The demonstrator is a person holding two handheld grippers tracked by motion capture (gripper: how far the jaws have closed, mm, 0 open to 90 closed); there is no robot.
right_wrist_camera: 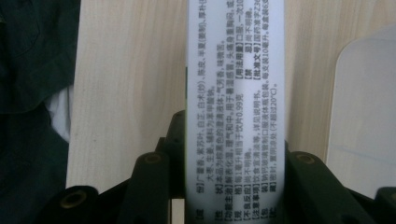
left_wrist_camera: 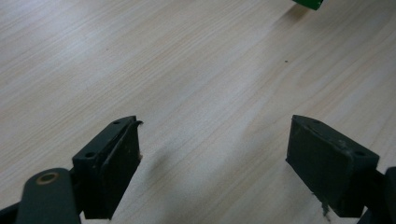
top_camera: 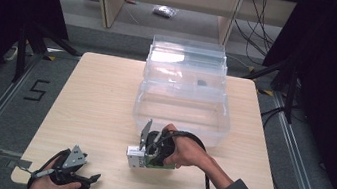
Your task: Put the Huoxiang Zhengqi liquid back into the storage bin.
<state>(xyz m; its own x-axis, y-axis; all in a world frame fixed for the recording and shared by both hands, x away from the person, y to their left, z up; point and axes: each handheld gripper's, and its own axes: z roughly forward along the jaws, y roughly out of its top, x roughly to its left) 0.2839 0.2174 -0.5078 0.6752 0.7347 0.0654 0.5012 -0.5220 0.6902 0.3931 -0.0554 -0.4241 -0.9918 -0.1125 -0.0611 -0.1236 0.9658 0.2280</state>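
Observation:
A medicine box (top_camera: 134, 158), white at its end and green along its side, is held just above the table's near middle. My right gripper (top_camera: 150, 153) is shut on it, gripped by the person's right hand. In the right gripper view, the box's white printed face (right_wrist_camera: 236, 70) runs up between the two jaws of the right gripper (right_wrist_camera: 233, 149), which press on its sides. At the near left corner my left gripper (top_camera: 91, 182) rests low over the wood. Its jaws stand wide apart in the left gripper view (left_wrist_camera: 215, 140) with nothing between them. A green corner of the box (left_wrist_camera: 308, 3) shows at the top.
A clear plastic bin (top_camera: 137, 105) stands at the table's far middle, just beyond the right hand, its lid (top_camera: 187, 57) tipped open at the back. Its pale wall (right_wrist_camera: 364, 116) shows beside the box. Bare wooden tabletop (top_camera: 100, 94) spreads to the left. Dark clothing (right_wrist_camera: 32, 93) lies beyond the near edge.

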